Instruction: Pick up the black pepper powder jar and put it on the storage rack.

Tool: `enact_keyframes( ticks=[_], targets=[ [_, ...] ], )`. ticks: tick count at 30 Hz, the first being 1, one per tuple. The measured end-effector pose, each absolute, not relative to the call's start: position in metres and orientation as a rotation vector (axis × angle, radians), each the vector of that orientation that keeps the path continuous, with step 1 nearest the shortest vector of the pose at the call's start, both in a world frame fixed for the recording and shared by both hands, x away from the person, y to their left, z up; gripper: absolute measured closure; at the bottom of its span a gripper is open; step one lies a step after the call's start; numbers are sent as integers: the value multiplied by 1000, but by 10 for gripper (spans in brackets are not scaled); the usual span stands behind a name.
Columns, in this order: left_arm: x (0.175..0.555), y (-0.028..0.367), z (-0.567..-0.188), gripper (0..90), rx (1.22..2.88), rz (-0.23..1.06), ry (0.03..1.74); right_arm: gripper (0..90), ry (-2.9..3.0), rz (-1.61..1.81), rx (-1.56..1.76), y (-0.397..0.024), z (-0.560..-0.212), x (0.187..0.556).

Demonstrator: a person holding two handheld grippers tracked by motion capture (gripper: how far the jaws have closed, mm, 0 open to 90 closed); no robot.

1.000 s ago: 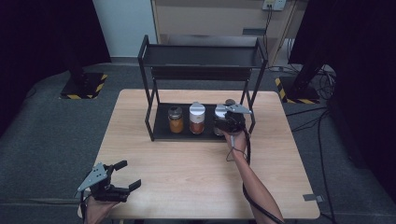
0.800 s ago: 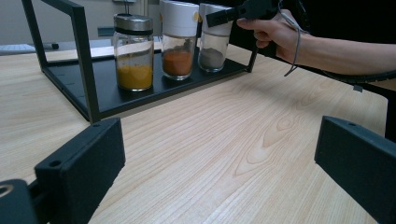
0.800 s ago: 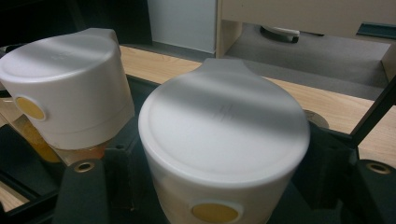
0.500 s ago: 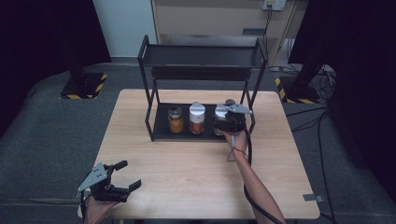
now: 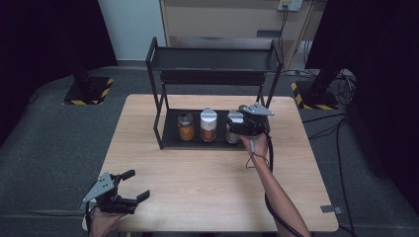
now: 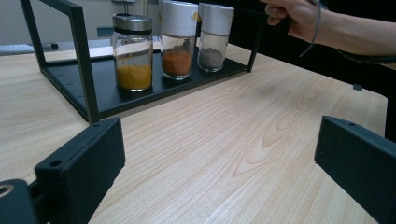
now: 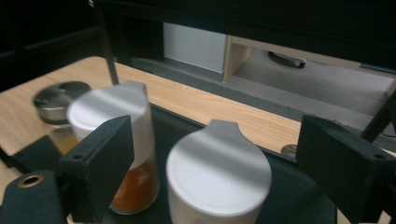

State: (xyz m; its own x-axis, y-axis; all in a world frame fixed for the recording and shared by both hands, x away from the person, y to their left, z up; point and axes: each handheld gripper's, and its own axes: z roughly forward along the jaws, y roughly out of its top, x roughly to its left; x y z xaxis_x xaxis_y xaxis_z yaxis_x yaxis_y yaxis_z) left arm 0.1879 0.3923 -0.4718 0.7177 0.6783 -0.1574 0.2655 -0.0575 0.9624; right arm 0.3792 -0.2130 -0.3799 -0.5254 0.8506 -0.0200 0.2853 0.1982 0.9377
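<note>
Three spice jars stand in a row on the lower shelf of a black rack (image 5: pixel 157 129): a yellow one (image 5: pixel 186 126) with a metal lid, an orange-red one (image 5: pixel 208 125) with a white cap, and a grey one (image 5: pixel 232 129) with a white cap. My right gripper (image 5: pixel 238 124) hovers just over the grey jar (image 7: pixel 218 175). Its jaws have just been opening and now stand apart on either side of the cap, touching nothing. The orange-red jar (image 7: pixel 122 140) is beside the left jaw. My left gripper (image 5: pixel 137 185) rests open near the table's front left corner, holding nothing.
The rack's upper shelf (image 5: pixel 212 60) overhangs the jars, and its posts (image 6: pixel 84 56) frame the lower shelf. The wooden table (image 5: pixel 197 177) stretches between the rack and the left gripper (image 6: pixel 222 154). A person's hand (image 6: pixel 299 16) holds the right gripper by the rack.
The right gripper has lifted a little above the grey jar, which stays standing on the shelf. The left gripper has kept still.
</note>
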Motion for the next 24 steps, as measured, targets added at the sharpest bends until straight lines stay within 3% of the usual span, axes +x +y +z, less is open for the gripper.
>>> enact_keyframes(
  ticks=[24],
  targets=[
    [190, 392, -473, 12, 1639, 396, 781, 114, 2011, 1446, 869, -254, -356, 323]
  ],
)
